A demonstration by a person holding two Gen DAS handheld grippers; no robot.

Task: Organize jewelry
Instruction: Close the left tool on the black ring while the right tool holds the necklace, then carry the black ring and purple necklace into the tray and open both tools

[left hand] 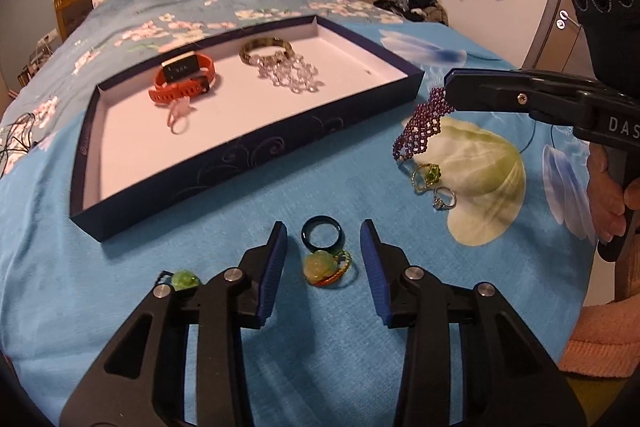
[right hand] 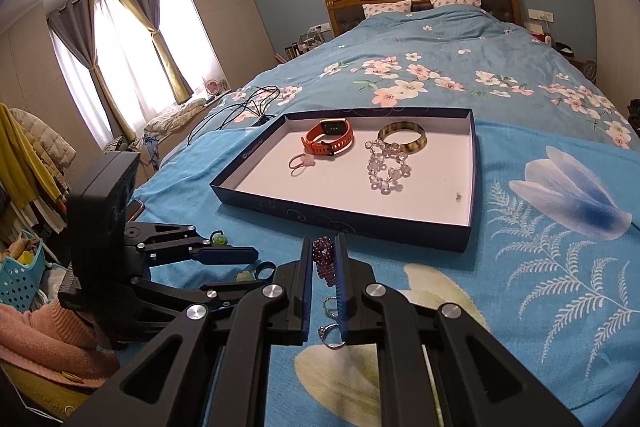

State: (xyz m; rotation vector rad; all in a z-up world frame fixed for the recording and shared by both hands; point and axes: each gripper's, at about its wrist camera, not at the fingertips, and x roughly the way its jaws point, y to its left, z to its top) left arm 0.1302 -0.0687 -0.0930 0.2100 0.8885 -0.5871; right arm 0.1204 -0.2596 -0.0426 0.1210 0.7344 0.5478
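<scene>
My left gripper [left hand: 324, 231] is open and low over the blue bedspread. A dark ring [left hand: 322, 233] lies between its fingertips, untouched, and a yellow flower ring [left hand: 322, 265] sits just behind it. A green bead ring [left hand: 186, 279] lies to the left of the gripper. My right gripper [right hand: 324, 243] is shut on a purple beaded bracelet [right hand: 322, 259], which hangs lifted right of the tray [left hand: 248, 155]. Under the bracelet lie a green-stone ring [left hand: 428, 175] and a silver ring [left hand: 444, 199].
The dark-blue tray [right hand: 340, 219] holds an orange watch [right hand: 330, 141], a striped bangle [right hand: 402, 139], a crystal bracelet [right hand: 386, 167] and a pink ring [right hand: 298, 161]. Black cables [right hand: 256, 107] lie on the bed beyond the tray's left corner. A person's hand [left hand: 608, 195] holds the right gripper.
</scene>
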